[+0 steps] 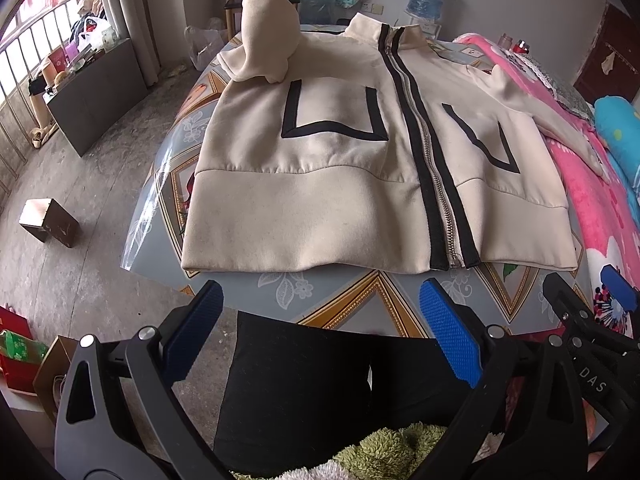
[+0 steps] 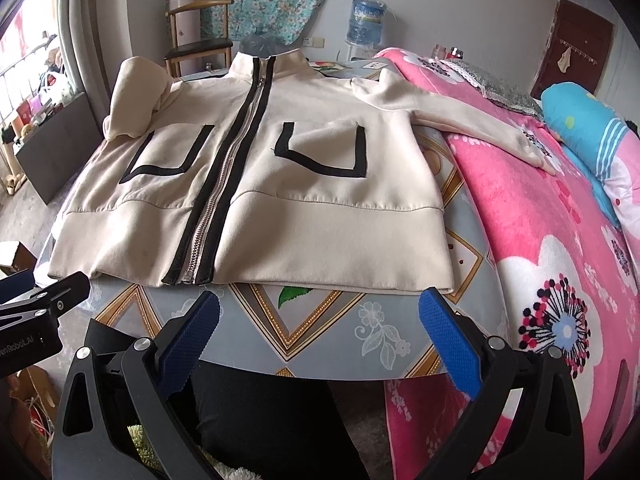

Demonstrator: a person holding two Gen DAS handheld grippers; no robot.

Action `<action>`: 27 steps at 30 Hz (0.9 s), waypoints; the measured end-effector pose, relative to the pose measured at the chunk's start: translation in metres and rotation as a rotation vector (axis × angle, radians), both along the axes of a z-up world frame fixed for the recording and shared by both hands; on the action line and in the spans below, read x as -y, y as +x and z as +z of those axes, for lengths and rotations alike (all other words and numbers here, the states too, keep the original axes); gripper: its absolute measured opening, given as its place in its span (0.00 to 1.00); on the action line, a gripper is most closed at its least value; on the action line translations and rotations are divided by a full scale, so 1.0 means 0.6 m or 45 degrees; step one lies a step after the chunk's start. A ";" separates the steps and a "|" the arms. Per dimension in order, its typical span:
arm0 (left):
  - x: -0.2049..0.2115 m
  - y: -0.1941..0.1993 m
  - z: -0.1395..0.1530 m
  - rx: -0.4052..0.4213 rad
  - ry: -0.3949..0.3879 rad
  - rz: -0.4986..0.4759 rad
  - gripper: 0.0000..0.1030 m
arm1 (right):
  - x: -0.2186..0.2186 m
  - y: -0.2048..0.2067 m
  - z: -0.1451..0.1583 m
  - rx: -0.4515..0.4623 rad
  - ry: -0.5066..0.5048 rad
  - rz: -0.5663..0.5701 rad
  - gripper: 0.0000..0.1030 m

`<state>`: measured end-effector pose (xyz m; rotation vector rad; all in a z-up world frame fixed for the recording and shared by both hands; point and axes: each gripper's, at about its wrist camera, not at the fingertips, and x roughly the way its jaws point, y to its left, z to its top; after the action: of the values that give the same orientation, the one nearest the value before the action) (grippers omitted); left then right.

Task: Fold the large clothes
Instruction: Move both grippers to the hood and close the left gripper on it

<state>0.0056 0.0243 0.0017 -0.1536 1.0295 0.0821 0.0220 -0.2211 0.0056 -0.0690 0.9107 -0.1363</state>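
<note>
You have the cream zip-front jacket with black trim and black-outlined pockets (image 1: 320, 168) lying face up and zipped on the desk with the patterned grey-and-gold cover (image 1: 360, 300), collar at the far end, hem along the near edge. Its left sleeve (image 1: 266, 46) is already bunched onto the left shoulder, while the right sleeve (image 2: 460, 120) still trails out onto the pink floral blanket (image 2: 540, 240) of the bed at the right. Your left tool (image 1: 320, 340) and right tool (image 2: 318, 344) both hover just short of the near hem, jaws spread wide and holding nothing. The fold looks barely begun. Your next move likely calls for bringing the right sleeve across the chest, so reach far right, pinch the cuff, and lay it flat without dragging the body off square.
</note>
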 end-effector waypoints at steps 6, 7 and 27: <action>-0.009 0.008 -0.001 0.004 0.000 0.014 0.92 | -0.010 0.013 0.005 0.015 -0.041 0.008 0.94; -0.011 0.010 -0.002 0.005 0.000 0.017 0.92 | -0.012 0.016 0.005 0.018 -0.049 0.009 0.94; -0.140 0.143 0.034 0.274 -0.044 -0.007 0.92 | -0.071 0.282 0.127 0.120 0.414 0.548 0.94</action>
<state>0.0912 0.1081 0.0223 -0.1871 0.8168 0.0419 0.1911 -0.1785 0.0820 0.0441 0.7956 0.4055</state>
